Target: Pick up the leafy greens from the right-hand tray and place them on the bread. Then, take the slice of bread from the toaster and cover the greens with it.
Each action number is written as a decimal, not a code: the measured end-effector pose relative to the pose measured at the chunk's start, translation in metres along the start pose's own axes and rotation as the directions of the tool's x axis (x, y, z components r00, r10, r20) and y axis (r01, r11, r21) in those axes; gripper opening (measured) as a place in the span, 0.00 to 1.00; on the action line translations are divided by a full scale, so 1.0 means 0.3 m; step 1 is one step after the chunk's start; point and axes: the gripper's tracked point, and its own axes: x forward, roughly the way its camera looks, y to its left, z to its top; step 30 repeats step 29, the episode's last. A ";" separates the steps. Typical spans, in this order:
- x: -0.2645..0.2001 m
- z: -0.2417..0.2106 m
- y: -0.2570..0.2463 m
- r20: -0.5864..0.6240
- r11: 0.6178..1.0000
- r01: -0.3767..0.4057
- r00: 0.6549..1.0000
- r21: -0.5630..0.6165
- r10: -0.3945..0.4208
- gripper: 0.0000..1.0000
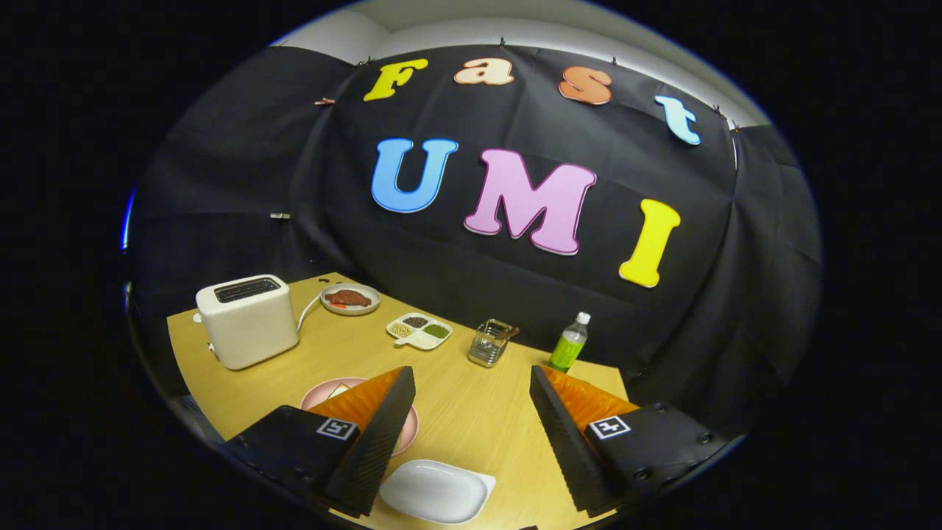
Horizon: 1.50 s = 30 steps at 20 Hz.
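The hand-held gripper (471, 412) hangs above the near part of the bench (471, 412) with its fingers spread wide and nothing between them.

Take the toaster (246, 320) as the landmark. It stands at the far left of the bench, its slot on top; the slot looks dark, and whether a slice of bread sits in it cannot be told from here. Just beyond the toaster to the right, a small metal plate (350, 299) carries something reddish-brown. Further right of that lies a divided white dish (419, 330) with small heaps in its compartments, one of them green. Further right again stand a wire holder (491, 342) and a green bottle (569, 342), well apart from the toaster.

Nearer than the toaster, a pink plate (331, 390) lies partly hidden behind the left finger; a pale corner on it may be the bread, though too little shows to be sure. Nearer still, just ahead of the gap between the fingers, lies a white tray (436, 491), and its visible surface carries no greens.

No leafy greens are plainly in sight. That fits two stages: the greens lie out of sight on a tray further right and are to be fetched, or they already rest on the hidden bread. The pictures do not settle which, so the step in hand stays open. Any next grasp calls for lowering the wide fingers squarely over a soft, light thing and closing gently.
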 end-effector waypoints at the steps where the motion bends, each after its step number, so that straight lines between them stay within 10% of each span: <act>1: -0.041 0.030 -0.022 0.020 1.000 0.008 1.000 -0.009 -0.008 0.98; 15: -0.418 0.225 -0.083 0.114 0.991 0.106 0.987 0.078 -0.115 0.98; 30: -0.442 0.273 -0.004 0.124 0.993 0.100 0.986 0.063 -0.107 0.98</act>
